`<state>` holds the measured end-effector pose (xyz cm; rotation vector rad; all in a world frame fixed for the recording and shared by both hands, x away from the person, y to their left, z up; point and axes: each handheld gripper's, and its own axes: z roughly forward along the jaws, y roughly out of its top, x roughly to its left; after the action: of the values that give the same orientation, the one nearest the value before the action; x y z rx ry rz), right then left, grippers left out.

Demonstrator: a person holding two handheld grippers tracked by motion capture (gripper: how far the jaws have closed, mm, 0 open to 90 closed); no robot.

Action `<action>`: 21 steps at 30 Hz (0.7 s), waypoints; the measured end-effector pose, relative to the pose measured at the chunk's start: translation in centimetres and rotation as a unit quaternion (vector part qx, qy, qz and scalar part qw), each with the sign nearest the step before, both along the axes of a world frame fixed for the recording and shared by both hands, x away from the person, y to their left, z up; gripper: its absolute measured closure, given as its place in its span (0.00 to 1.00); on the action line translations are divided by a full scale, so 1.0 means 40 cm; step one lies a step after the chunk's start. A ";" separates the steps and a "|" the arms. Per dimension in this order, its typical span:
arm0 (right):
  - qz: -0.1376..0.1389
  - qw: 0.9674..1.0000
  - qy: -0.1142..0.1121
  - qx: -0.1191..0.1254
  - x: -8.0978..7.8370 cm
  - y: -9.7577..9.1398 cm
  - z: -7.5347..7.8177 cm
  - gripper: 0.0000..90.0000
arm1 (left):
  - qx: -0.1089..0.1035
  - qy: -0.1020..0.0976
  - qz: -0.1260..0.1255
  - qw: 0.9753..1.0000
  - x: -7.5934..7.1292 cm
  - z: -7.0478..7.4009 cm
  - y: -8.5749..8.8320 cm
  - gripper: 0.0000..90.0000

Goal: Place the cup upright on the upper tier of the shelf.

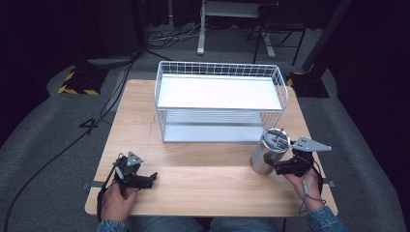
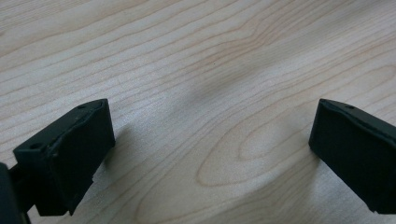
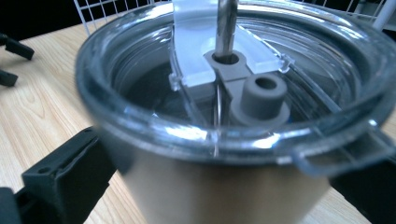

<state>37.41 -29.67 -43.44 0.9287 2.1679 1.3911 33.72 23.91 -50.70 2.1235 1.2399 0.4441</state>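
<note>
Right gripper [image 1: 271, 166]: clamped around the steel tumbler [image 1: 269, 152], which leans at the table's [image 1: 203, 183] right edge, before the wire basket [image 1: 220, 100].
Left gripper [image 1: 147, 180]: jaws spread, nothing between them.
Risk: smooth, tilted wall may slip; clear lid [image 3: 224, 98] could pop off.
Markings: none legible.

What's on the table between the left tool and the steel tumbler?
Nothing: in the high view, bare wooden table runs from the left tool to the steel tumbler, which the right tool grips.
</note>
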 end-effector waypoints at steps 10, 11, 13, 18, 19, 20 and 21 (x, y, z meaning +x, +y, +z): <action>-0.001 1.000 0.013 0.018 0.025 0.016 -0.016 0.00 | 0.000 0.000 0.000 1.000 0.000 0.000 0.000 0.01; 0.000 1.000 0.012 0.018 0.026 0.016 -0.017 0.01 | 0.000 0.000 0.000 1.000 0.000 0.000 0.000 0.01; 0.004 1.000 0.011 0.020 0.027 0.014 -0.019 0.02 | 0.000 0.000 0.000 1.000 0.000 0.000 0.000 0.01; 0.002 1.000 0.007 0.013 0.023 0.014 -0.015 0.03 | 0.000 0.000 0.000 1.000 0.000 0.000 0.000 0.01; 0.002 1.000 0.006 0.012 0.023 0.015 -0.014 0.03 | 0.000 0.000 0.000 1.000 0.000 0.000 0.000 0.01; 0.002 1.000 0.005 0.009 0.023 0.015 -0.013 0.03 | 0.000 0.000 0.000 1.000 0.000 0.000 0.000 0.01; 0.001 1.000 0.005 0.006 0.022 0.016 -0.011 0.04 | 0.000 0.000 0.000 1.000 0.000 0.000 0.000 0.01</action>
<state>38.28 -29.02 -43.89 0.9404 2.1704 1.4048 33.72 23.91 -50.70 2.1235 1.2400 0.4442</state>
